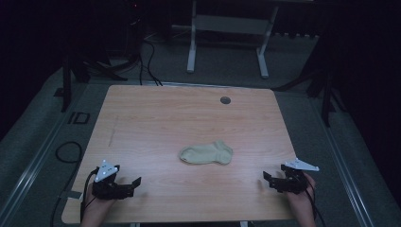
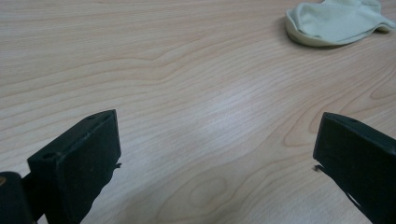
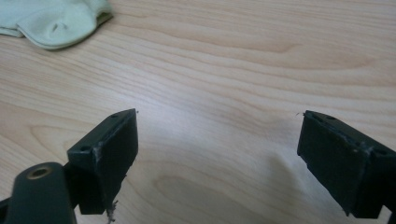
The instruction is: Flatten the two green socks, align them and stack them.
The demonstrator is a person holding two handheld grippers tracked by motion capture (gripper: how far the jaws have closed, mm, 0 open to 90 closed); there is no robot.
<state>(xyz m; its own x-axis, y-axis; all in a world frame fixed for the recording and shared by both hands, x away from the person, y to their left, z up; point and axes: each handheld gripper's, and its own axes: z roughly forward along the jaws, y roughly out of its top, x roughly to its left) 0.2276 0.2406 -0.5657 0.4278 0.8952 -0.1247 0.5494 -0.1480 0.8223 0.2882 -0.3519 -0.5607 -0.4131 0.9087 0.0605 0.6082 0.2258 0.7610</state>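
A pale cream ankle sock [image 1: 206,153] lies flat near the middle of the wooden table [image 1: 156,113]. My left gripper [image 1: 135,183] rests low at the front left corner, open, nothing between its jaws. In the left gripper view the sock [image 2: 334,23] shows far off at the upper right, beyond the open left gripper [image 2: 217,140]. My right gripper [image 1: 267,178] sits at the front right, open and empty too. From the right gripper view the sock [image 3: 51,18] is at the upper left, well ahead of the right gripper [image 3: 217,135].
A round dark cable hole [image 1: 225,100] sits near the table's far edge. Behind the table stands a white desk frame [image 1: 191,52], with black cables [image 1: 149,61] on the grey floor. Dark stand legs [image 1: 326,94] flank the table.
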